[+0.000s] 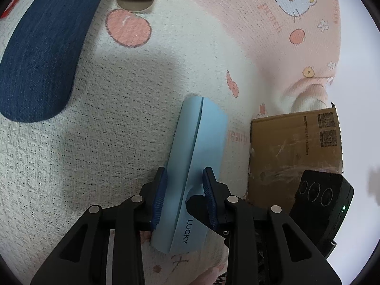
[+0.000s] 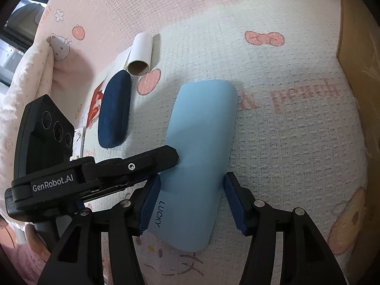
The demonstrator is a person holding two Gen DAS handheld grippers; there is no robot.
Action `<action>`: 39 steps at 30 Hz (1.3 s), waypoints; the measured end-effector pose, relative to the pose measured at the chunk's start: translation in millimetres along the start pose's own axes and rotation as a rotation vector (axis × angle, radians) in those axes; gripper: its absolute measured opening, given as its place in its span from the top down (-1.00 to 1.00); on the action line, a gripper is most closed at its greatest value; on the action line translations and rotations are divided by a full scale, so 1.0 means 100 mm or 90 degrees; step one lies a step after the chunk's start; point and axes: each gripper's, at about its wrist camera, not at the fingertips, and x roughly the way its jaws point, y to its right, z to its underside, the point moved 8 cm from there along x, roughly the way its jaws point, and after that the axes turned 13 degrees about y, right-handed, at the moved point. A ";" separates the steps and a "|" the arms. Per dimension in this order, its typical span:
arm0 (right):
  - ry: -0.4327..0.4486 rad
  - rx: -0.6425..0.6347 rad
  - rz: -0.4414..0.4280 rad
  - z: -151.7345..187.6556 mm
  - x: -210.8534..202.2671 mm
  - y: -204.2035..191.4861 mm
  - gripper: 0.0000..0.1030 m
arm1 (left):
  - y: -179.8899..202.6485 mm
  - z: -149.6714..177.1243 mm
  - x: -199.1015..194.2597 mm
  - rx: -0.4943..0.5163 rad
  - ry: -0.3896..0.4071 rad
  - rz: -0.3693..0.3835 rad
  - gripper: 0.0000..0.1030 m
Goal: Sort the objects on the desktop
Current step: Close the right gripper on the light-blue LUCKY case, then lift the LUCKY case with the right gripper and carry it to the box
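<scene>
Blanket (image 2: 273,142) with pink cartoon prints covers the surface under a cardboard box (image 1: 294,152).

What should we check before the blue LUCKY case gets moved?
1. Left gripper has its fingers pressed on the light blue case: ok.
2. Right gripper is clear of the case: not ok. Its fingers are open but sit around the case, and one looks to be touching it.
3. Cardboard box is ready to take things: cannot tell, its opening is not in view.
4. Dark blue case and paper tube are out of the way: ok, both lie apart from the light blue case.
</scene>
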 end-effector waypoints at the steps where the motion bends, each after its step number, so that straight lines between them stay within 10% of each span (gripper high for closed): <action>1: -0.001 -0.003 0.001 0.00 0.00 0.00 -0.05 | 0.01 0.00 0.00 0.001 -0.001 0.000 0.35; 28: 0.219 -0.254 -0.024 -1.06 -1.62 -1.30 -0.04 | 1.60 -0.60 -1.75 0.141 0.237 0.146 0.39; 39: 0.239 -0.312 0.021 -1.04 -1.92 -1.29 -0.04 | 1.87 -0.43 -1.72 0.159 0.225 0.152 0.39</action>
